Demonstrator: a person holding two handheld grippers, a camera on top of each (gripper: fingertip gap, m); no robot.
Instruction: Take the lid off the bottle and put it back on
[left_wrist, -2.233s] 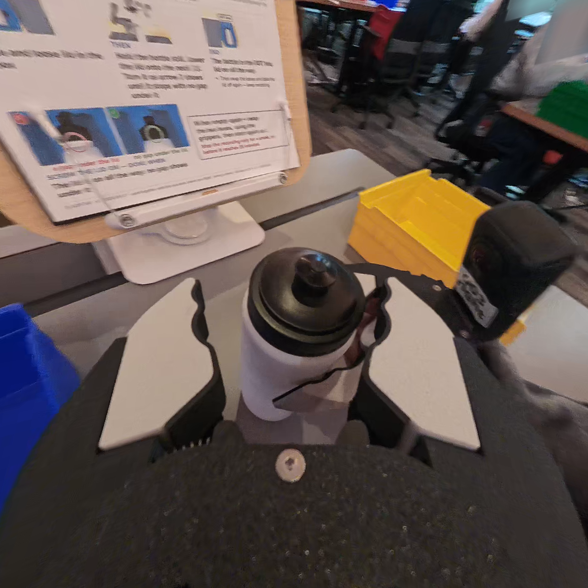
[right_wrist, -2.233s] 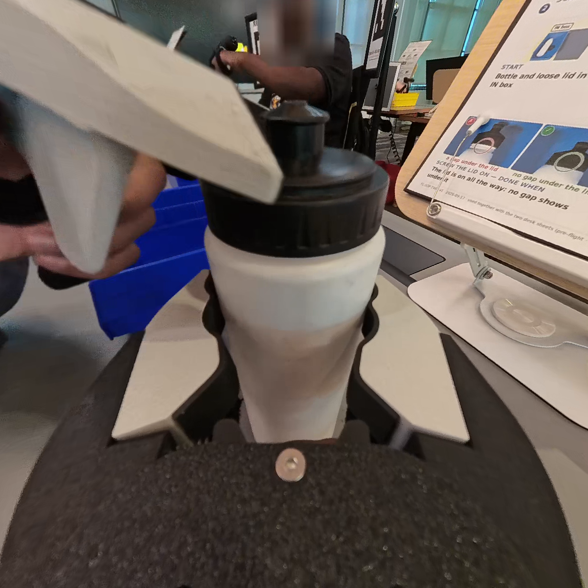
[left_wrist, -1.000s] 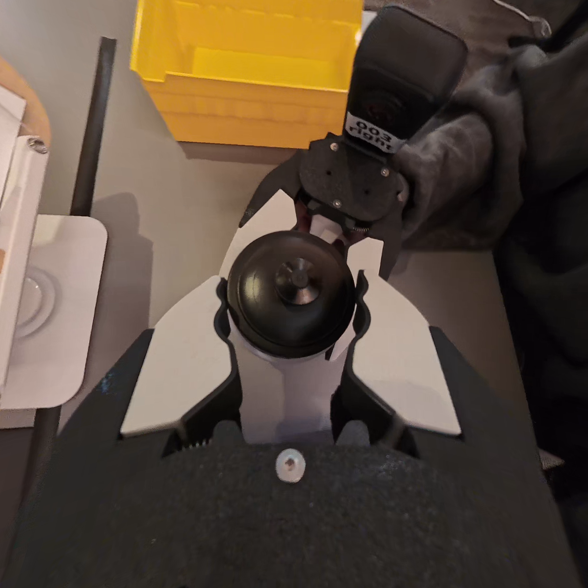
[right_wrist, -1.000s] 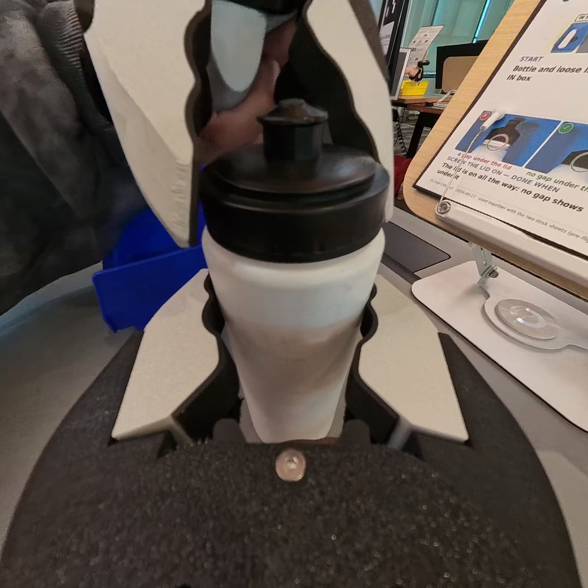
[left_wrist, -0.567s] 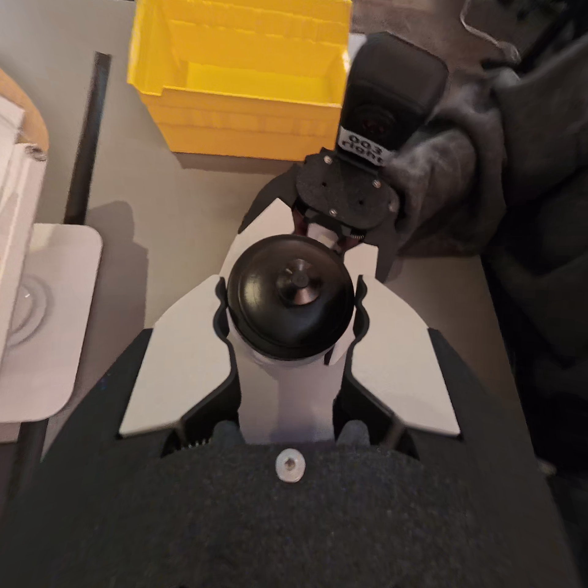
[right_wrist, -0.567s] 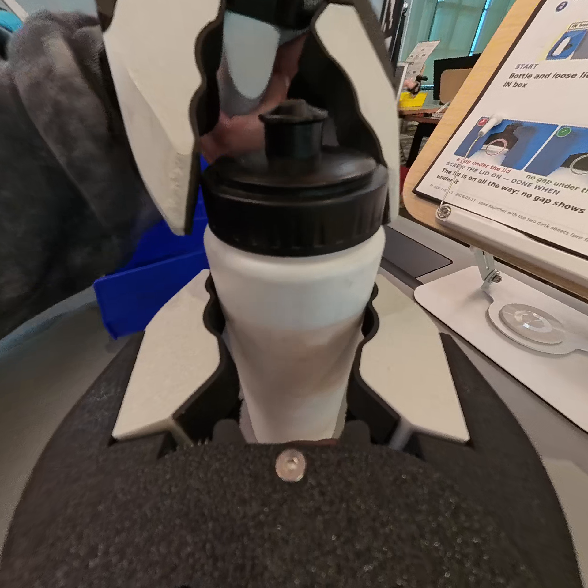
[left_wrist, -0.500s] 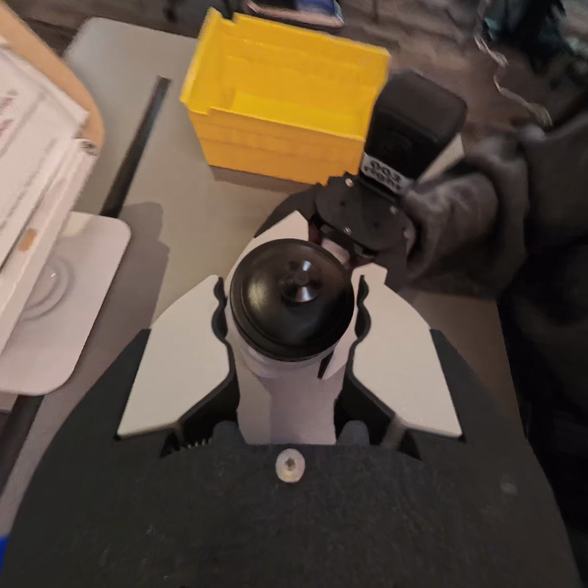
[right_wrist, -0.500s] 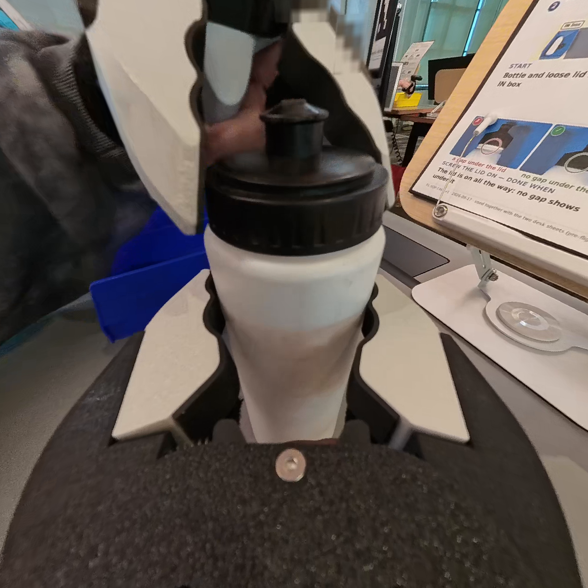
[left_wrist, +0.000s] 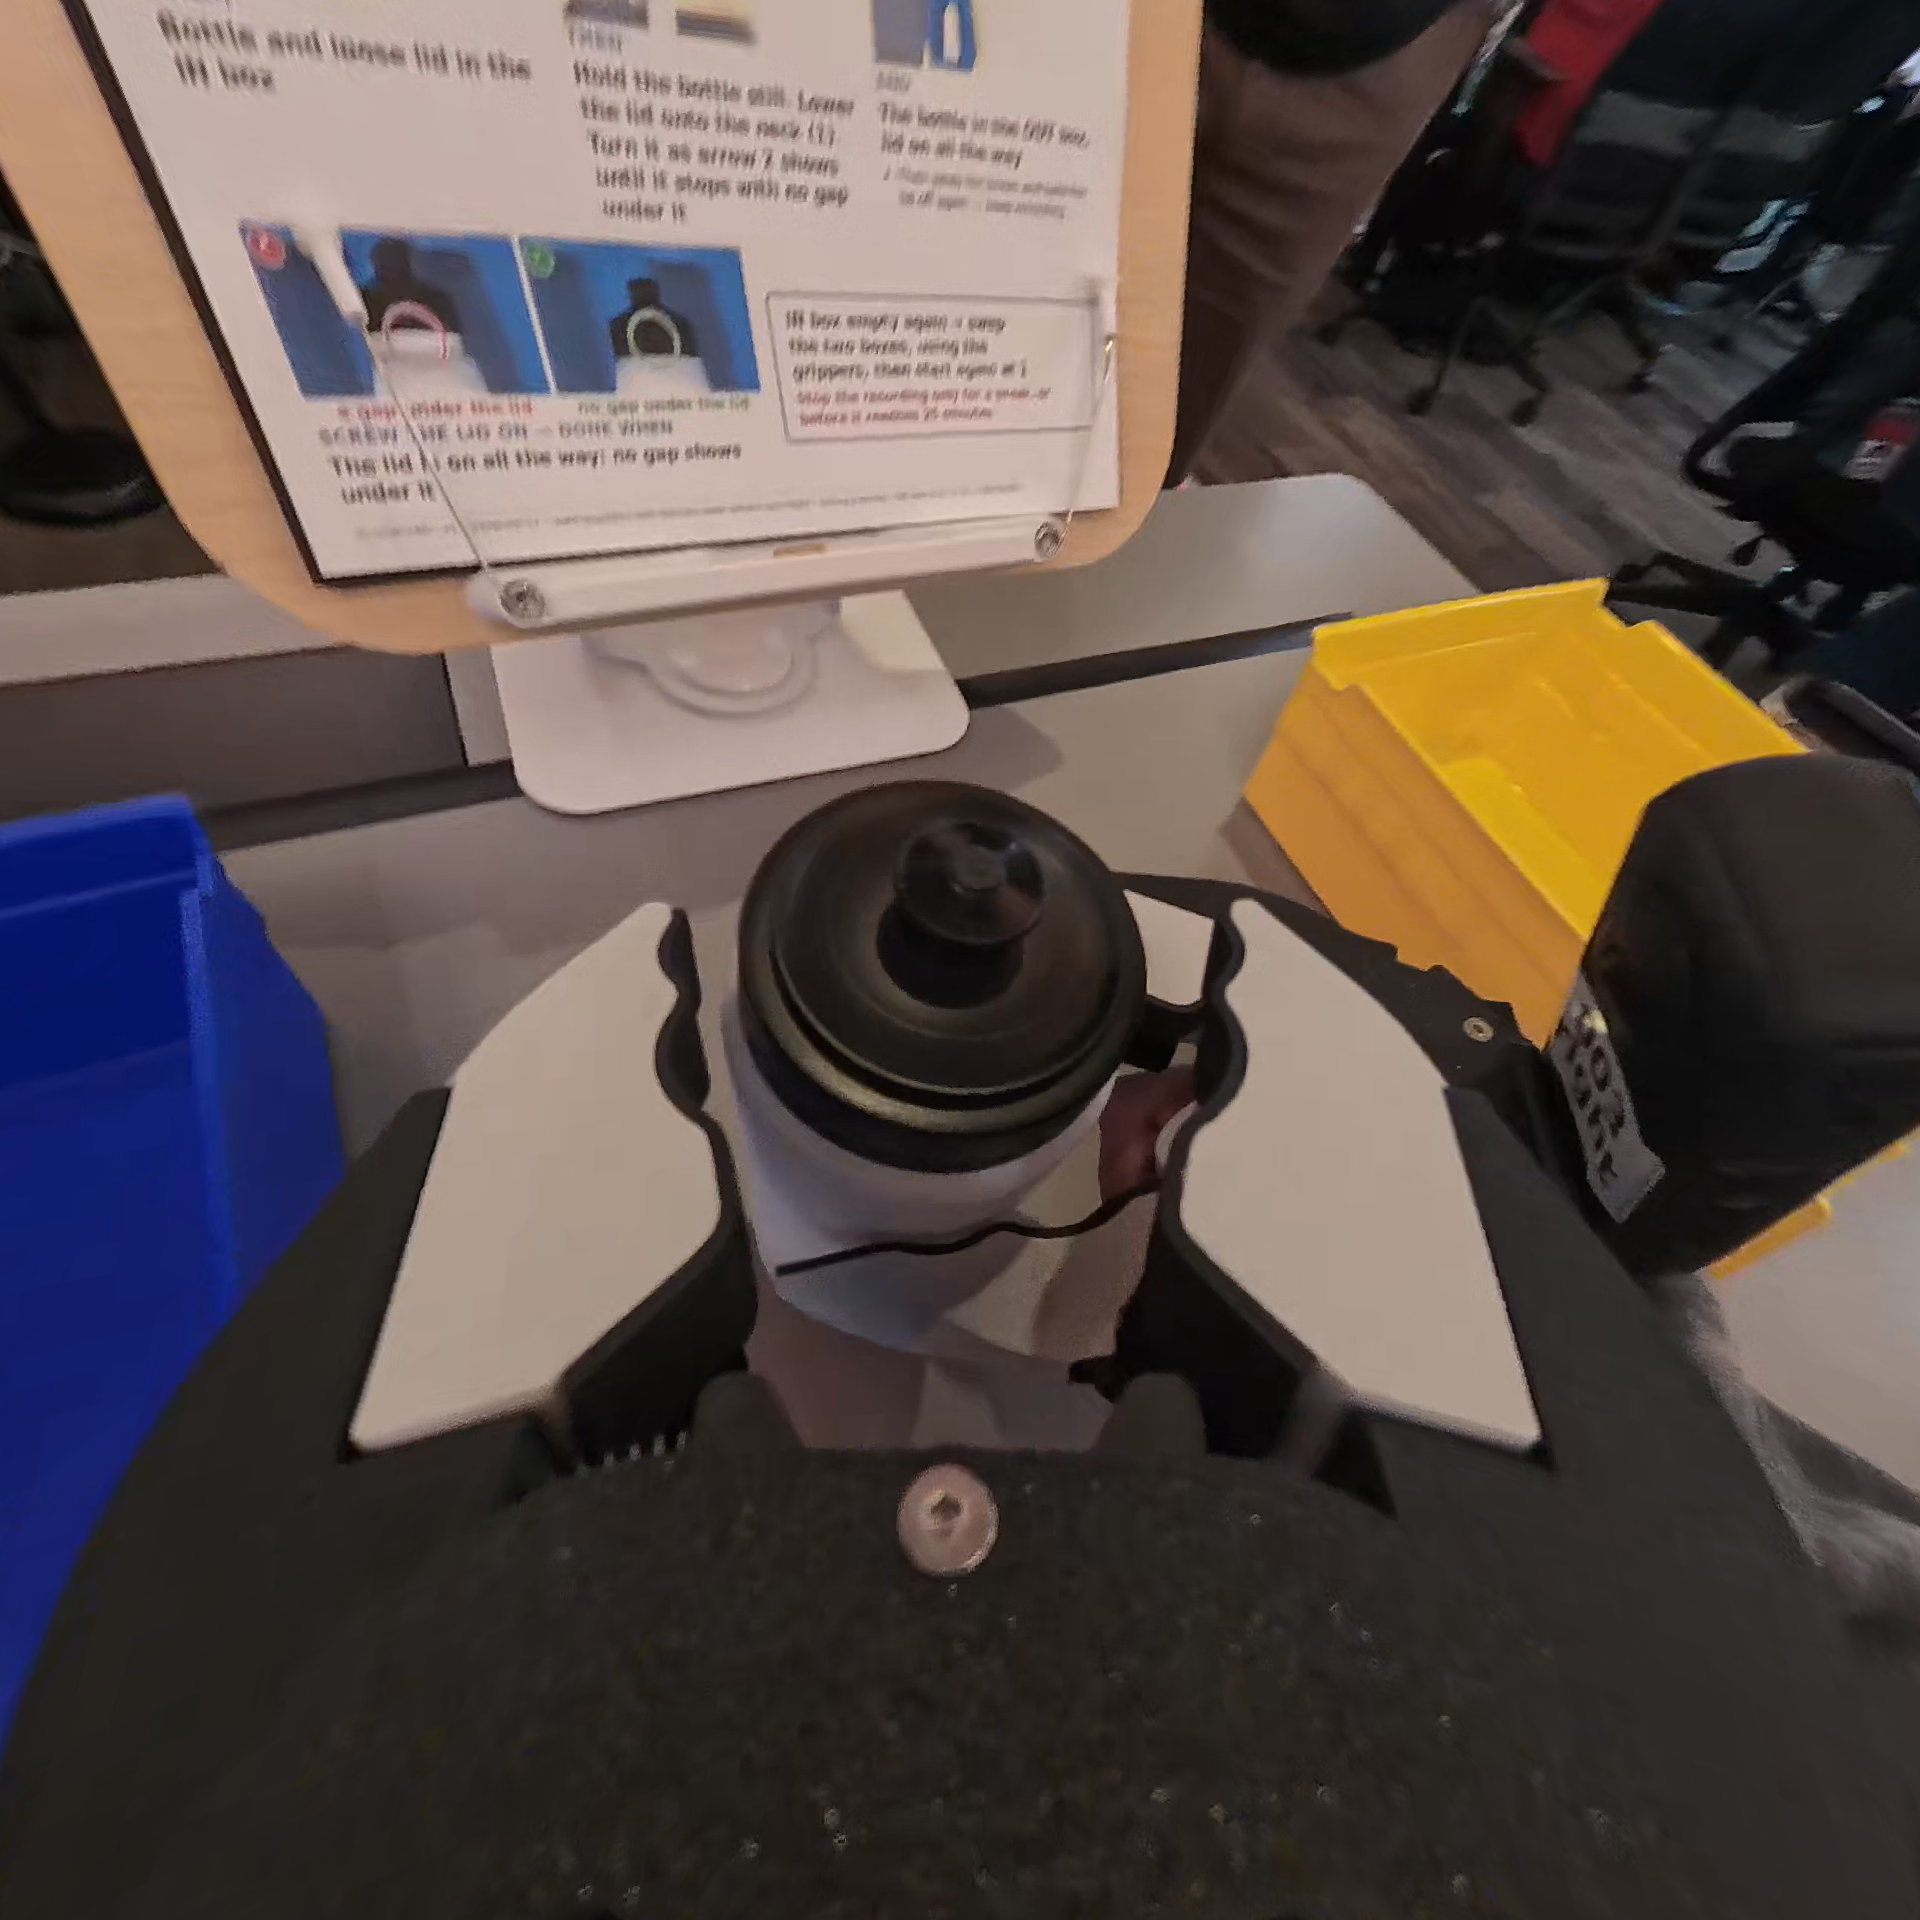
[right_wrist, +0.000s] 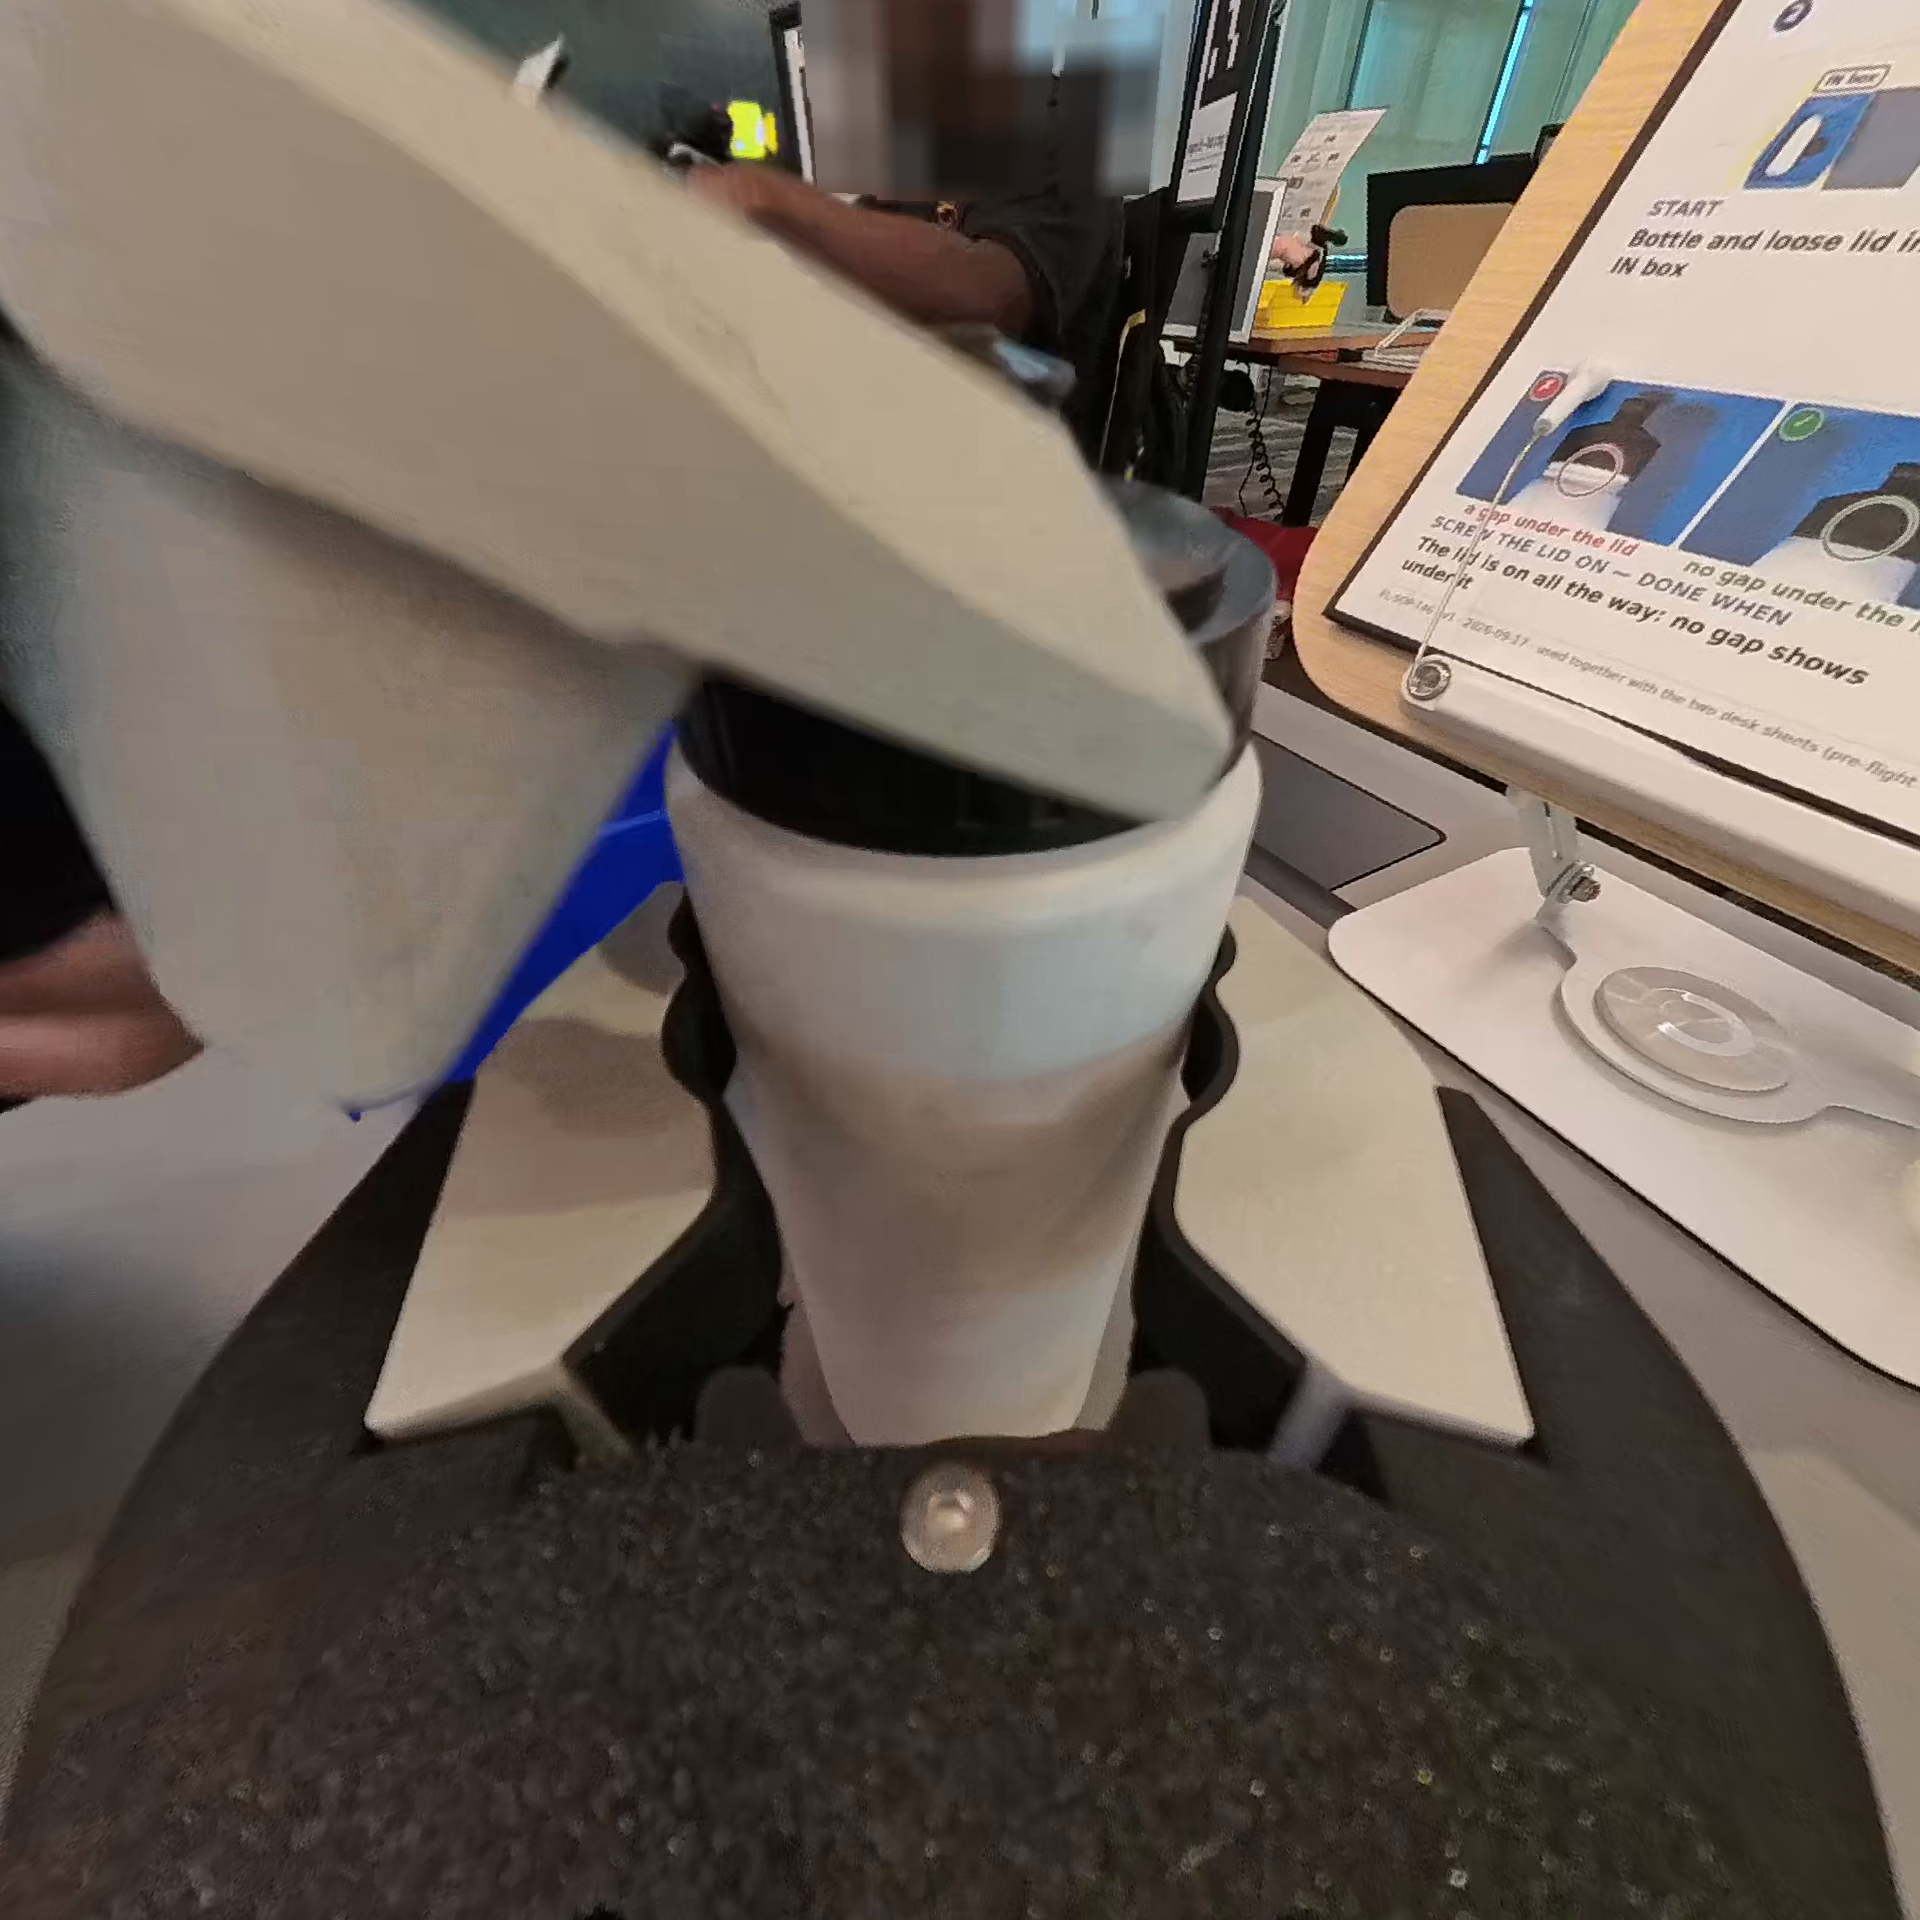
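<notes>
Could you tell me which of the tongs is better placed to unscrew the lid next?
Left: the left tongs are open around the black round lid, while the right tongs are shut on the white plastic bottle, steadying it.

Left gripper (left_wrist: 940, 1039): jaws spread, clear gap each side. Right gripper (right_wrist: 951, 1049): jaws clamped, pointing level.

Printed writing covers the instruction sheet (left_wrist: 665, 260) on its stand; a small lettered label (left_wrist: 1600, 1112) sits on the right claw
</notes>
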